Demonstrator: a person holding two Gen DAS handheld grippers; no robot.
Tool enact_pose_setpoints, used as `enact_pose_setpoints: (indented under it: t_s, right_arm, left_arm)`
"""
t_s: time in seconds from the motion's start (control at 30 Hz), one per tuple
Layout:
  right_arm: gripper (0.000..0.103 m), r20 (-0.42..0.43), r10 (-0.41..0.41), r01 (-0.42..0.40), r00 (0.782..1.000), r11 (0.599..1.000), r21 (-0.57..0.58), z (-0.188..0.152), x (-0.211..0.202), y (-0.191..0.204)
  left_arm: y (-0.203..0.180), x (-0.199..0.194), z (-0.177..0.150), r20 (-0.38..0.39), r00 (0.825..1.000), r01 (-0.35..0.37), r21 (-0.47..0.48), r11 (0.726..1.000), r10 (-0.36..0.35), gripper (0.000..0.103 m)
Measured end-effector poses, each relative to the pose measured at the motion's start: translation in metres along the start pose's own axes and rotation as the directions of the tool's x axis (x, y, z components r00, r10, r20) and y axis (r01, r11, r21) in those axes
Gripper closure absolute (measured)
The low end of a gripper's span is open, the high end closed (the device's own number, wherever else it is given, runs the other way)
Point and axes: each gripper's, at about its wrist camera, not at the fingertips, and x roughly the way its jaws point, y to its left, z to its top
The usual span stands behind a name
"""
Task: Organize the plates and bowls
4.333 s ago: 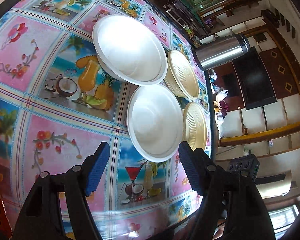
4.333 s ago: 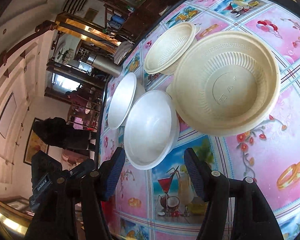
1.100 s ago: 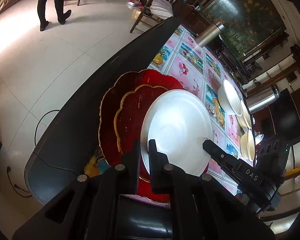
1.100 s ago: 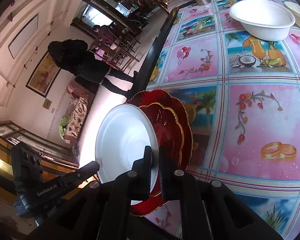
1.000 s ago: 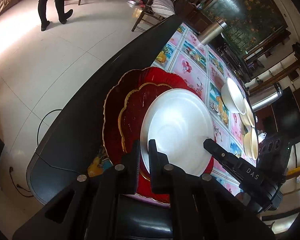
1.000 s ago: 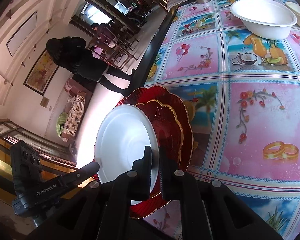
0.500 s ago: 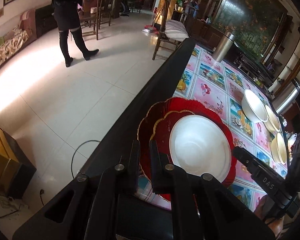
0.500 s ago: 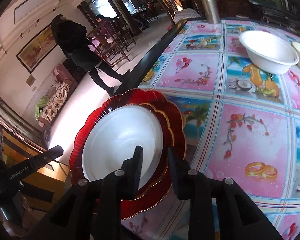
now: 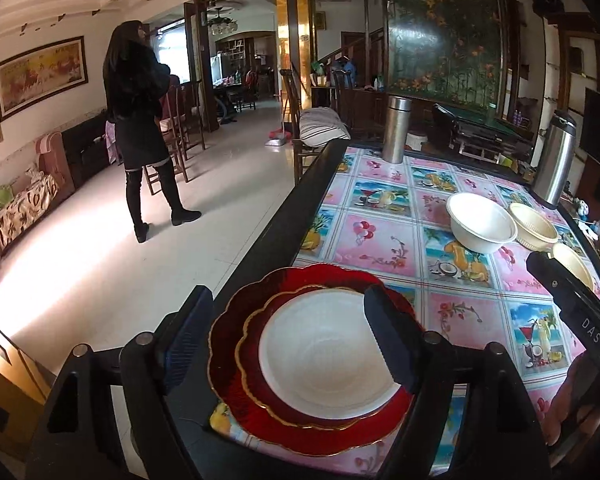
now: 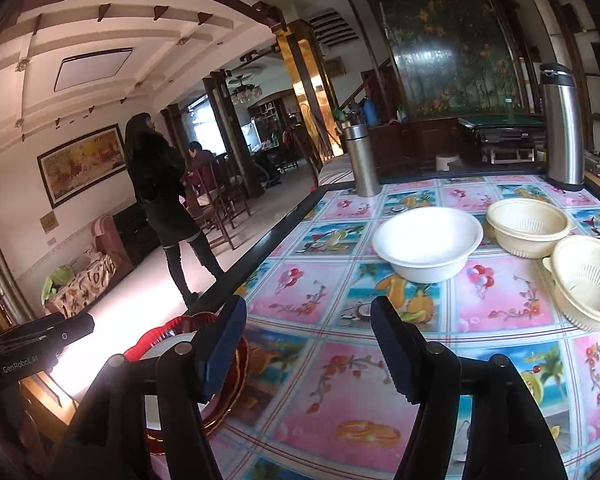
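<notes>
Both my grippers are released and the jaws are opening – nothing between the pads on either one.

My left gripper [image 9: 288, 344] hangs over the near left corner of the table [image 9: 384, 240]. Below it sits the stack: white plate [image 9: 324, 352] on a small red gold-rimmed plate [image 9: 256, 372], that on a large red scalloped plate [image 9: 228, 344]. The stack lies at the near edge, partly over the dark table border.

My right gripper [image 10: 308, 344] points across the patterned cloth; the red stack's rim [image 10: 156, 336] shows just left of its left finger [image 10: 224, 344].

Farther out, right of centre: white bowl [image 10: 428, 244] upright, two cream strainer bowls [image 10: 528, 226] [image 10: 588, 280] beside it to the right, near one another.

Far edge – two steel flasks [image 10: 362, 160] [image 10: 562, 120], upright, well apart.

A person [image 9: 140, 120] in dark clothes stands on the floor to the left, well away from the table.
</notes>
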Motion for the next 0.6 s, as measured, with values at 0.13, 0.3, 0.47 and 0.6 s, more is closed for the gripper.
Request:
enact_pose_setpoints:
  t_s: [0.13, 0.3, 0.47, 0.6]
  right_arm:
    - [0.033, 0.046, -0.031, 0.029, 0.998, 0.999, 0.042, 0.005, -0.012, -0.029]
    - [0.027, 0.114, -0.099, 0.092, 0.989, 0.994, 0.068, 0.004, -0.030, -0.061]
    - [0.024, 0.115, -0.106, 0.082, 0.988, 0.977, 0.194, 0.006, -0.036, -0.098]
    - [0.024, 0.105, -0.106, 0.079, 0.989, 0.969, 0.234, 0.007, -0.039, -0.107]
  left_arm:
    - [-0.023, -0.001, 0.004, 0.016, 1.000, 0.027, 0.011, 1.000, -0.027, 0.025]
    - [-0.053, 0.003, 0.006, 0.018, 0.999, 0.040, 0.043, 0.998, -0.041, 0.025]
    - [-0.080, 0.010, 0.006, 0.011, 0.998, 0.056, 0.073, 0.996, -0.057, 0.025]
    - [-0.100, 0.017, 0.003, -0.006, 0.997, 0.071, 0.093, 0.993, -0.071, 0.025]
